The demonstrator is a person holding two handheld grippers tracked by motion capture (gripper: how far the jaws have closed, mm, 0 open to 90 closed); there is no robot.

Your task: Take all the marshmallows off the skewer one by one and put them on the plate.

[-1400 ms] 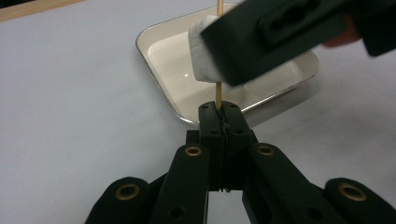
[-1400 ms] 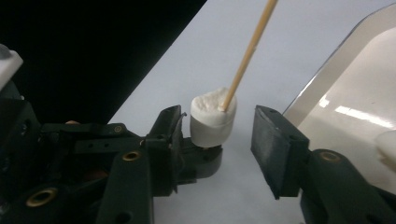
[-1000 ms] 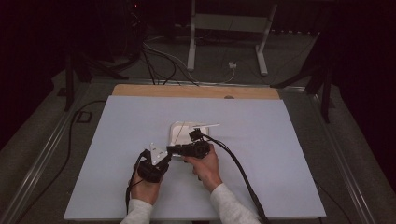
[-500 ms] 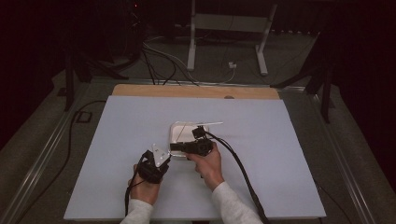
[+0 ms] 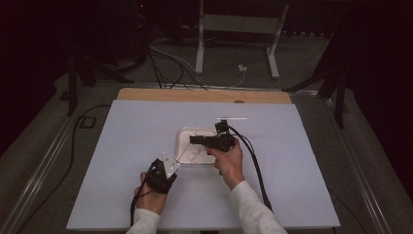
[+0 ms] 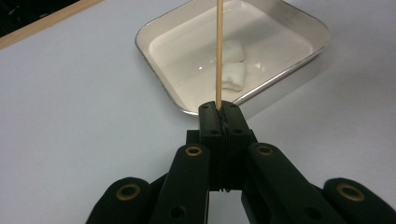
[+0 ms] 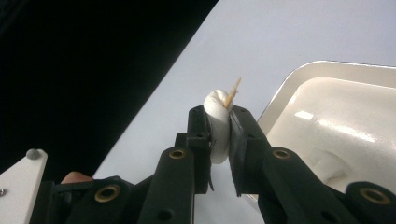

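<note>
1. Gripping a thin wooden skewer (image 6: 218, 51), left hand-held gripper (image 6: 219, 108) stayed clenched on its lower end, seen in the left gripper view with the jaws pressed together around the stick.
2. Pointed that skewer upward and away from the jaws, across a white tray (image 6: 306, 55) resting on the pale table (image 6: 70, 121).
3. Showed two white marshmallows (image 6: 232, 74) lying close together inside the tray, near its middle, partly crossed by the stick in that view.
4. Squeezed a third marshmallow (image 7: 218, 126) between the jaws of the right hand-held gripper (image 7: 219, 122), pads pressed into its soft sides and the jaws just finished closing on it.
5. Revealed a pointed wooden tip (image 7: 232, 91) at the top of that held marshmallow; cannot tell from the right gripper view whether it went through or merely lay behind.
6. Held the right hand-held gripper (image 5: 195, 140) above the tray (image 5: 182, 134) in the high view, jaws aimed leftward, the right hand (image 5: 228, 163) just beneath and its cable trailing toward the near table edge.
7. Kept the left hand-held gripper (image 5: 171, 165) low at the tray's near-left corner in the high view, the left hand (image 5: 153, 195) behind it on the table (image 5: 126, 126).
8. Sat the tray near the table's middle, with a wooden strip (image 5: 195, 95) along the far edge.
</note>
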